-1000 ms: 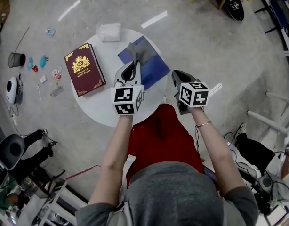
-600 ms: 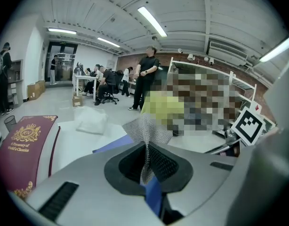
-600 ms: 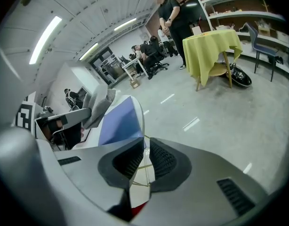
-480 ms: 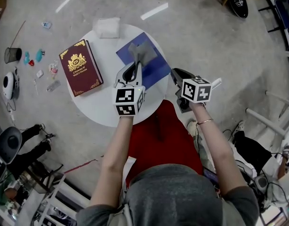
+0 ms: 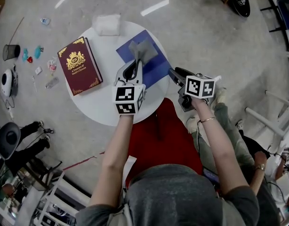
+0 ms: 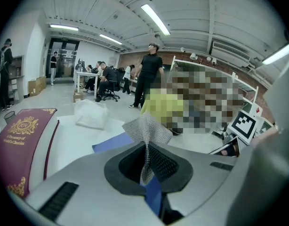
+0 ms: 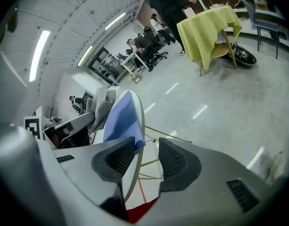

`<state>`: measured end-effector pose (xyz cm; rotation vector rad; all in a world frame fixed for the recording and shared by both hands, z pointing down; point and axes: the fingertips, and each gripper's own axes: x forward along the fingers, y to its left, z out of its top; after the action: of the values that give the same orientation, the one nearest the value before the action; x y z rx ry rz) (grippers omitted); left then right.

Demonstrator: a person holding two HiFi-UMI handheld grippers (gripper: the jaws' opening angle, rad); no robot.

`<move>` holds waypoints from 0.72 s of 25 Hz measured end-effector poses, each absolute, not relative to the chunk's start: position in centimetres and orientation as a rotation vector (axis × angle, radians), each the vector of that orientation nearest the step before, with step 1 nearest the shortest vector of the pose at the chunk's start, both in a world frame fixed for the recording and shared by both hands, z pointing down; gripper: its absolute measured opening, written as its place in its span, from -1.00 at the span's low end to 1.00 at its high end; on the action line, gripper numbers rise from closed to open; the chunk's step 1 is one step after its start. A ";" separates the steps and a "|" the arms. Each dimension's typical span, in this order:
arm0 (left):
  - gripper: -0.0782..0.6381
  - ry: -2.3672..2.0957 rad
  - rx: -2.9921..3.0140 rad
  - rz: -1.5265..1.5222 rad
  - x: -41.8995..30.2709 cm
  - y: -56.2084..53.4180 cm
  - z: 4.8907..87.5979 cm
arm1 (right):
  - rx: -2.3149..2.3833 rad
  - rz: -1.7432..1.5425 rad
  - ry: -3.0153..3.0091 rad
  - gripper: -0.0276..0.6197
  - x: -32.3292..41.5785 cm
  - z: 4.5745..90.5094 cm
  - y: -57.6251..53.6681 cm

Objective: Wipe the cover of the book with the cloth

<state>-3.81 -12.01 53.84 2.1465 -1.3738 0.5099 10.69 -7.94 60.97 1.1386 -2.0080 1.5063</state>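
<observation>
A maroon book (image 5: 80,65) with gold print lies on the left of the round white table (image 5: 104,109). A blue book (image 5: 154,67) lies on the table's right side. My left gripper (image 5: 131,69) hovers by the blue book's near corner, shut on a grey mesh cloth (image 5: 142,51) that sticks up from its jaws. The left gripper view shows the cloth (image 6: 147,131) pinched in my left gripper (image 6: 147,166). My right gripper (image 5: 174,74) is beside the table's right rim. Its jaws have just been opening. My right gripper (image 7: 147,157) stands open, gripping nothing; the table's rim shows through the gap.
A white plastic packet (image 5: 107,24) lies at the table's far edge. Small items and a mesh bin (image 5: 9,52) sit on the floor to the left. A yellow-draped table (image 7: 208,29) stands farther off, with people standing and sitting beyond it.
The right gripper's jaws have gone from shut to open, and its marker cube has rolled. Both grippers have sunk slightly. The cloth stays in the left gripper.
</observation>
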 end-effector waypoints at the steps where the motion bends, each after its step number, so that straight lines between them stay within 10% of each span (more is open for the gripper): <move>1: -0.71 -1.373 2.145 0.509 -3.8 -12.0 53.9 | 1.140 1.505 -2.007 -0.46 10.8 61.0 -8.0; 18: -0.71 -1.390 2.111 0.494 -4.1 -11.6 54.3 | 1.018 1.573 -2.039 -0.62 10.0 60.9 -8.3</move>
<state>-4.07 -11.63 54.34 2.1107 -1.3895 0.4943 10.00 -8.30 60.91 1.0183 -2.0391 1.5728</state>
